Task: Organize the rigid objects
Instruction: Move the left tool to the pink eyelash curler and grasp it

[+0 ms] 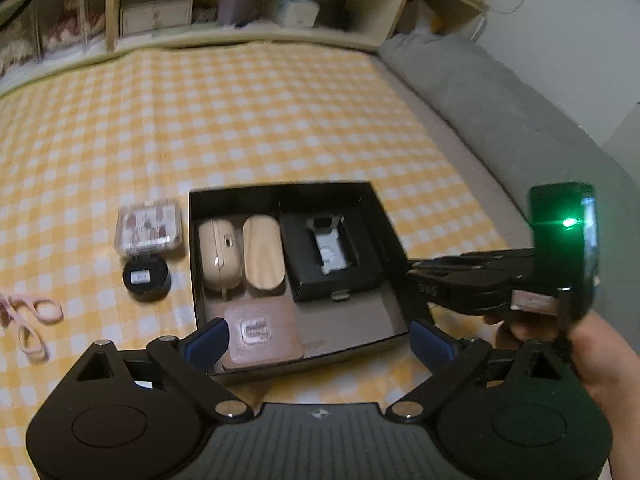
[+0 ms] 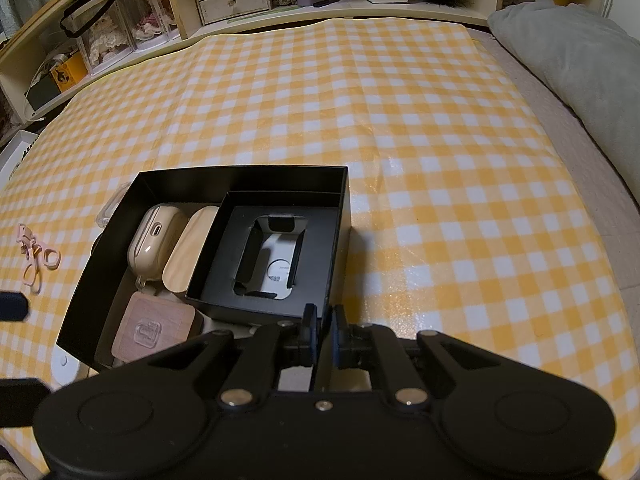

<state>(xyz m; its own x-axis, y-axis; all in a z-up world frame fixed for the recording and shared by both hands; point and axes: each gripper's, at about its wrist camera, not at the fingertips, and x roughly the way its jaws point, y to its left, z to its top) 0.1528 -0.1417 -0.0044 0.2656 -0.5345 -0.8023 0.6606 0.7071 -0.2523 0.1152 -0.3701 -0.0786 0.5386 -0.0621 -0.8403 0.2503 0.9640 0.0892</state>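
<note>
An open black box (image 1: 382, 216) stands on the yellow checked cloth. It holds a beige earbud case (image 1: 220, 252), a pale wooden oval (image 1: 264, 256), a smaller black box (image 1: 332, 258) and a brown square block (image 1: 260, 334). My left gripper (image 1: 320, 340) hangs open over the box's near edge; its blue fingertips stand wide on either side of the brown block without touching it. My right gripper (image 2: 324, 332) is shut on the thin near-right wall of the black box (image 2: 240, 178). In the left wrist view the right gripper (image 1: 424, 276) reaches the box from the right.
Left of the box lie a clear case of small items (image 1: 149, 228), a black round jar (image 1: 146, 280) and pink scissors (image 1: 32, 320). A grey pillow (image 2: 580, 64) lines the right side. Shelves (image 2: 232, 0) with boxes run along the back. A hand (image 1: 600, 356) holds the right gripper.
</note>
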